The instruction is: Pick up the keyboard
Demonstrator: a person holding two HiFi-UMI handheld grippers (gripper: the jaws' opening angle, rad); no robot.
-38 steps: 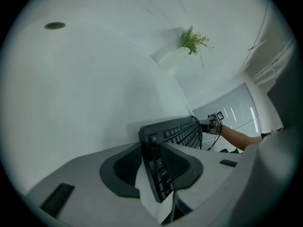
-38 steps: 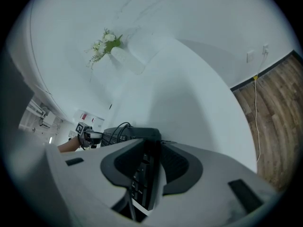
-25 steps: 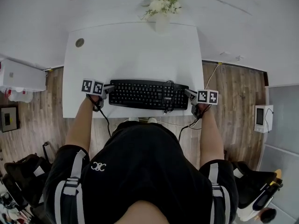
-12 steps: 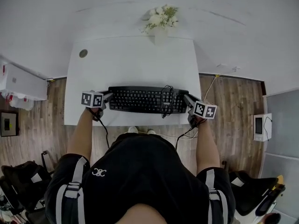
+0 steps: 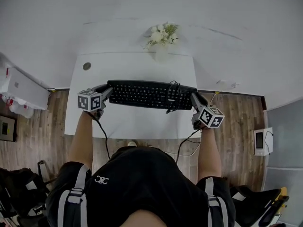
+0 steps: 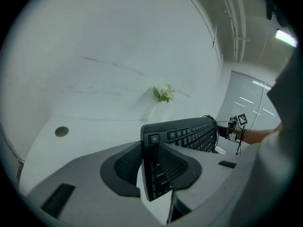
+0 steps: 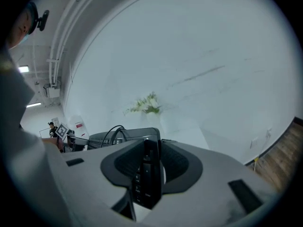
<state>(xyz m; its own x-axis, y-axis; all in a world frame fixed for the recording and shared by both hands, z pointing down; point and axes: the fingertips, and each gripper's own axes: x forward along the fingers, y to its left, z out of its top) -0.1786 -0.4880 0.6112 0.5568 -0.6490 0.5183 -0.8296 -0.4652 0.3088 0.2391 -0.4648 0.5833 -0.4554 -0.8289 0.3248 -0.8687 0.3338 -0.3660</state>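
Note:
A black keyboard (image 5: 147,94) hangs level above the white desk (image 5: 128,122), held at both ends. My left gripper (image 5: 105,92) is shut on its left end; in the left gripper view the Esc corner (image 6: 154,138) sits clamped between the grey pads. My right gripper (image 5: 195,98) is shut on the right end, whose edge (image 7: 147,174) stands upright between its pads. The keyboard's black cable (image 5: 171,96) is coiled over the keys near the right end.
A white vase of pale flowers (image 5: 161,34) stands at the desk's far edge against the white wall. A round cable hole (image 5: 86,66) lies at the desk's far left corner. Wooden floor (image 5: 234,122) flanks the desk. A white box (image 5: 21,89) sits left.
Both grippers have risen together with the keyboard, which has left the desk's near edge and now hangs higher and farther from the body.

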